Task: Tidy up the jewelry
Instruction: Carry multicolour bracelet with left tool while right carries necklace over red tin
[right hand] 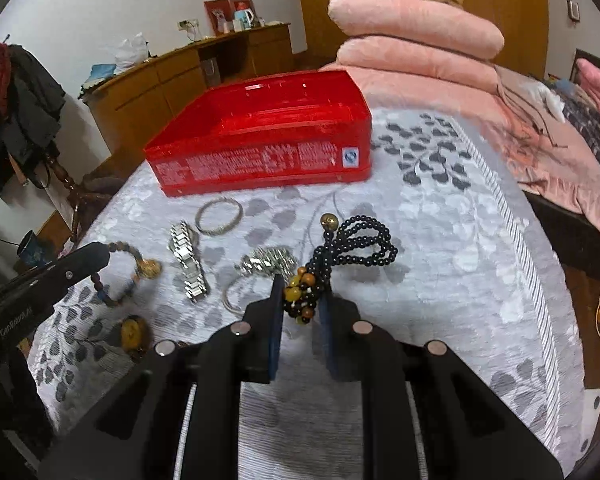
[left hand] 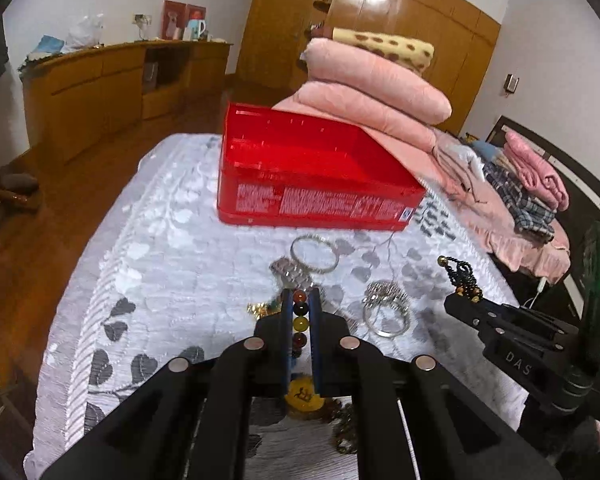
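Between left tongs [left hand: 301, 300]: bead bracelet [left hand: 300, 320]; right tongs [right hand: 302, 296] pinch black necklace [right hand: 356, 246].

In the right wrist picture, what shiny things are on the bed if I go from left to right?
Colored bead bracelet with amber pendant → silver watch → silver bangle → black bead necklace, held in the right tongs.

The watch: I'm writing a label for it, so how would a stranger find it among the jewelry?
Start at the red box on the grey leaf-patterned bedspread. Just in front of it lies a thin silver bangle, and the watch is the next piece toward the camera. It alone is a flat strap of shiny metal links, stretched out straight rather than looped or beaded.
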Tool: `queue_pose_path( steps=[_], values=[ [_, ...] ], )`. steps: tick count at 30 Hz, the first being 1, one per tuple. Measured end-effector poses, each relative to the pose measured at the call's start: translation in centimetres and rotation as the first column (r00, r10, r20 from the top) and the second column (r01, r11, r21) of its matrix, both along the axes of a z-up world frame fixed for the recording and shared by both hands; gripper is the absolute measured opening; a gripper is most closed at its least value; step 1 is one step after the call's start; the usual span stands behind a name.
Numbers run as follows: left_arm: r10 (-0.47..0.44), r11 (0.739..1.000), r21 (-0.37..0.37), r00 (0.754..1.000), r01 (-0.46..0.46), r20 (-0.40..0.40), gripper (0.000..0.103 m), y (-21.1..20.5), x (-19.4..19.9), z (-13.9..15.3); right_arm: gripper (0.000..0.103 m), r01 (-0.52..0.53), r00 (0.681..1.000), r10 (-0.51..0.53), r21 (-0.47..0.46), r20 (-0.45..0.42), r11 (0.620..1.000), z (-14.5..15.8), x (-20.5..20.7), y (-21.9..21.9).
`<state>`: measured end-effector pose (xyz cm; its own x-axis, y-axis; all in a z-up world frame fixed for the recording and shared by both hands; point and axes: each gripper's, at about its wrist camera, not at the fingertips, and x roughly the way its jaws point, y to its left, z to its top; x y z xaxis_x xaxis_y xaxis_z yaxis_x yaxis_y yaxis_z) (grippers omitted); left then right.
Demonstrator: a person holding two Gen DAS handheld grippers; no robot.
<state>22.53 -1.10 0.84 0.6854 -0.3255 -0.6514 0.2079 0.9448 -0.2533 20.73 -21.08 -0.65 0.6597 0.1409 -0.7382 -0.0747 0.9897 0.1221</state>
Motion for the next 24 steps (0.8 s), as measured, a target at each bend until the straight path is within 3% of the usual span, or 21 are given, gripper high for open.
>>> queue_pose_path(
  steps=[14, 24],
  values=[
    [-0.009, 0.999, -0.053, 0.996, 0.014, 0.093, 0.008, -0.8, 2.5, 3.8, 0.015, -0.056, 0.995, 0.055, 0.001, 0.087, 0.998, 3.9, 2.3, 1.1],
    [-0.001, 0.999, -0.05, 0.987, 0.009, 0.162, 0.008, -1.6, 7.0, 7.0, 0.015, -0.083, 0.985, 0.082, 0.004, 0.152, 0.997, 7.6, 7.0, 1.1]
  ],
)
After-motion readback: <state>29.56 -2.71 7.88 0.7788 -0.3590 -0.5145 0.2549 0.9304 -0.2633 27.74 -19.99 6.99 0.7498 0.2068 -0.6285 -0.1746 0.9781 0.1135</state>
